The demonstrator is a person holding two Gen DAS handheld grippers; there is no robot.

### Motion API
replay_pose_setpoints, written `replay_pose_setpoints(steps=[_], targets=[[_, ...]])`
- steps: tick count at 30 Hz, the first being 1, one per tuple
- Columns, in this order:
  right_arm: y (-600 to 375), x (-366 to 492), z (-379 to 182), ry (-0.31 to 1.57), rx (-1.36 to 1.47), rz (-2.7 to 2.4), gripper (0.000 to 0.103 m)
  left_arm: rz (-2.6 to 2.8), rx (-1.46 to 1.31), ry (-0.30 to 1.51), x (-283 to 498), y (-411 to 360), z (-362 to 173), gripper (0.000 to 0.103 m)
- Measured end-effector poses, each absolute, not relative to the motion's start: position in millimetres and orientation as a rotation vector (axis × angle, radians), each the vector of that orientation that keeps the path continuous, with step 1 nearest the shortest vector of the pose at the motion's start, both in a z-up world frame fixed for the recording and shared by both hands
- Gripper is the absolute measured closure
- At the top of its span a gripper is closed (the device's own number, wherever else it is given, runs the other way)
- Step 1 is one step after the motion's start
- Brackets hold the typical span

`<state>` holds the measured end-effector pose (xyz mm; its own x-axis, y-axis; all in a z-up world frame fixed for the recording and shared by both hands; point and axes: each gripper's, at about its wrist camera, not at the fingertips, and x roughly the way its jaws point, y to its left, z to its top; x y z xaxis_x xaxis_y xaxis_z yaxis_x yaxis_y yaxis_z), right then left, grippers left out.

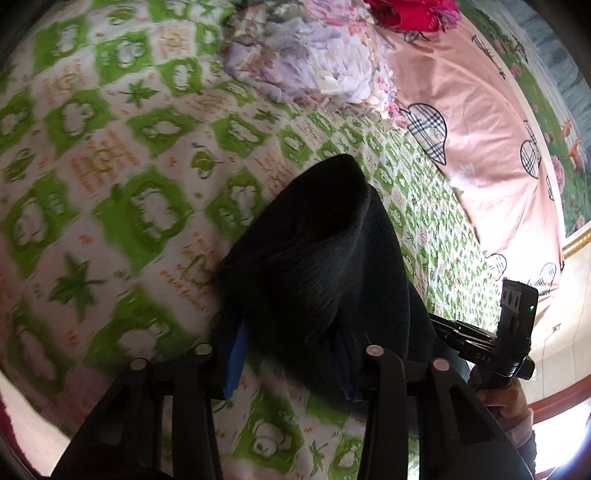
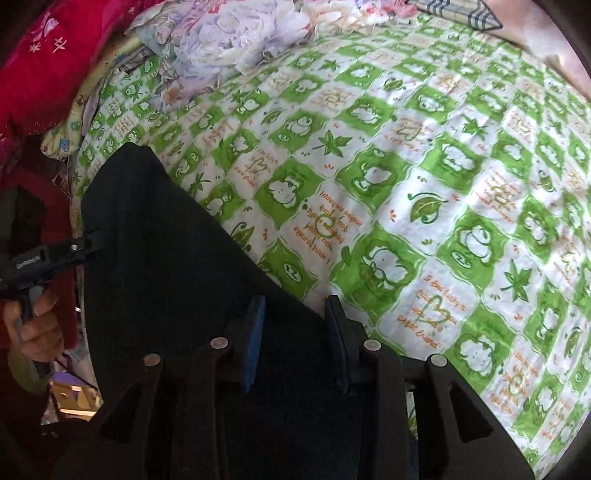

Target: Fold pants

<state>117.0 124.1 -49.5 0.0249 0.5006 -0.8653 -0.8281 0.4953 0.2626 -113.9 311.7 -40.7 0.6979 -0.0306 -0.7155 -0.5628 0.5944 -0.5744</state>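
Note:
The black pants [image 1: 314,266] hang over the green-and-white bed sheet [image 1: 110,184]. In the left wrist view the cloth bunches over my left gripper [image 1: 295,354], hiding the right finger; only the blue pad [image 1: 236,354] of the left finger shows. My right gripper [image 2: 295,328] stands with its jaws apart, the pants [image 2: 166,258] lying between and under the fingers [image 2: 255,332]. The other gripper shows at the left edge of the right wrist view [image 2: 88,243], pinching the pants' edge.
A heap of floral bedding [image 1: 314,66] and a red cloth [image 1: 406,14] lie at the head of the bed. A pink quilt with plaid shapes [image 1: 480,129] lies along the right. The printed sheet [image 2: 406,184] spreads wide.

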Motion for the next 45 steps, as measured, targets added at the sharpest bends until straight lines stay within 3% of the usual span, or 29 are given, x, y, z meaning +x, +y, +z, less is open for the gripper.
replay_pose_setpoints(steps=[2, 4, 7, 12, 19, 35, 38, 45], targets=[[127, 110, -46, 1.122, -0.407, 1.068, 0.072, 0.351, -0.874, 0.755, -108, 311, -41, 0.064], [125, 102, -43, 1.098, -0.432, 1.066, 0.087, 0.353, -0.866, 0.755, -104, 311, -42, 0.070], [117, 90, -27, 1.007, -0.439, 1.037, 0.093, 0.328, -0.863, 0.742, -103, 311, -37, 0.082], [94, 72, 28, 0.755, -0.383, 0.943, 0.098, 0.267, -0.810, 0.634, -119, 299, -2, 0.085], [102, 74, 30, 0.666, -0.398, 0.854, 0.098, 0.223, -0.736, 0.540, -129, 292, 41, 0.085], [123, 101, -28, 0.734, -0.372, 0.753, 0.098, 0.342, -0.420, 0.706, -59, 301, -4, 0.084], [124, 105, -37, 0.741, -0.374, 0.744, 0.098, 0.363, -0.380, 0.730, -48, 301, -16, 0.082], [126, 110, -46, 0.721, -0.395, 0.715, 0.096, 0.381, -0.433, 0.742, -48, 316, -37, 0.064]])
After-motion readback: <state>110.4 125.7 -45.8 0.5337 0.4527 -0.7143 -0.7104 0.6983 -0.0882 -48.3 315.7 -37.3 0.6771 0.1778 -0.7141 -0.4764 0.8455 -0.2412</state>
